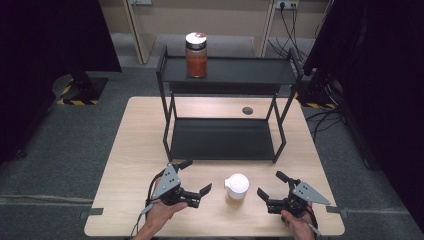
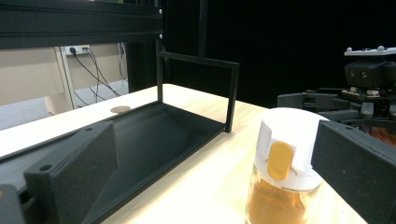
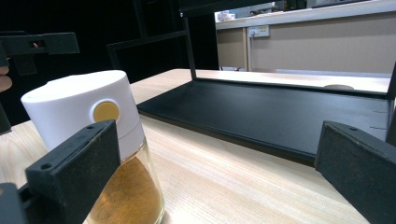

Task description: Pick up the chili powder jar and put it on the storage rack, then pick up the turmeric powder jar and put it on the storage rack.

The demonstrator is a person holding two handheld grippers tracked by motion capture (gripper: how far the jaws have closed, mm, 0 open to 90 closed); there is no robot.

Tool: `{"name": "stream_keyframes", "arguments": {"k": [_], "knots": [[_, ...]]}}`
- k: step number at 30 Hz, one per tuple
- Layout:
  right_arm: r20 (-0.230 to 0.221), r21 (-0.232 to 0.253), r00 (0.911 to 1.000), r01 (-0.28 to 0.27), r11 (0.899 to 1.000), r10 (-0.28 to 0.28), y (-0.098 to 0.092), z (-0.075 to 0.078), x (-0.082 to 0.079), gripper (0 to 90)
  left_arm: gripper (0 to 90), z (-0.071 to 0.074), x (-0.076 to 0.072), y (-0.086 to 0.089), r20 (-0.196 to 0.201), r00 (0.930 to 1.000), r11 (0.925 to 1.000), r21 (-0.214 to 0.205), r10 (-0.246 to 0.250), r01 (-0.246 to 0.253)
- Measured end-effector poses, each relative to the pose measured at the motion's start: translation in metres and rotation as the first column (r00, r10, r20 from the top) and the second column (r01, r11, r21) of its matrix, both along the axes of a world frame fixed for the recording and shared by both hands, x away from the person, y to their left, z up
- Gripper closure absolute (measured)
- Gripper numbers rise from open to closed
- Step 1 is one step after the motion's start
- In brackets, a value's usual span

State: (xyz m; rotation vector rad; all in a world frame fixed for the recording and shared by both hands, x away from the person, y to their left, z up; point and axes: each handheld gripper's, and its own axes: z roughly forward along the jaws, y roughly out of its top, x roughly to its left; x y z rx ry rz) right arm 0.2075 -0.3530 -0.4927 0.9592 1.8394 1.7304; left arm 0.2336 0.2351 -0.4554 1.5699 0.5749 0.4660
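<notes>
A small glass jar of yellow-orange powder with a white cap (image 1: 236,190) stands upright on the wooden table near its front edge, between my two grippers. My left gripper (image 1: 195,176) is open to the jar's left, a short gap away. My right gripper (image 1: 272,185) is open to the jar's right, also apart from it. In the left gripper view the jar (image 2: 282,172) stands close beside the right jaw. In the right gripper view the jar (image 3: 100,154) is partly behind the left jaw. A taller jar of red-brown contents (image 1: 196,55) stands on the black shelf's top tier (image 1: 250,70).
The black two-tier metal rack has a bare lower tray (image 1: 222,137) at the table's middle. A round cable hole (image 1: 247,110) lies in the tabletop behind it. Dark curtains flank the table; cables and sockets run along the back wall.
</notes>
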Motion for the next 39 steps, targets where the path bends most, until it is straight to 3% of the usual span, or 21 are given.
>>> {"name": "stream_keyframes", "arguments": {"k": [17, 39], "knots": [[-0.001, -0.002, 1.0, -0.001, 1.0, 0.001, 0.001, 0.0, 0.0, 0.5, 0.3, -0.032, -0.011, 0.005, -0.013, 0.9998, 0.9997, -0.02, 0.013, -0.013], [0.001, -0.011, 0.9999, -0.017, 1.0, 0.017, 0.002, 0.0, 0.001, 0.5, 0.3, -0.04, -0.016, 0.009, -0.019, 0.9995, 0.9995, -0.02, 0.024, -0.025]]}}
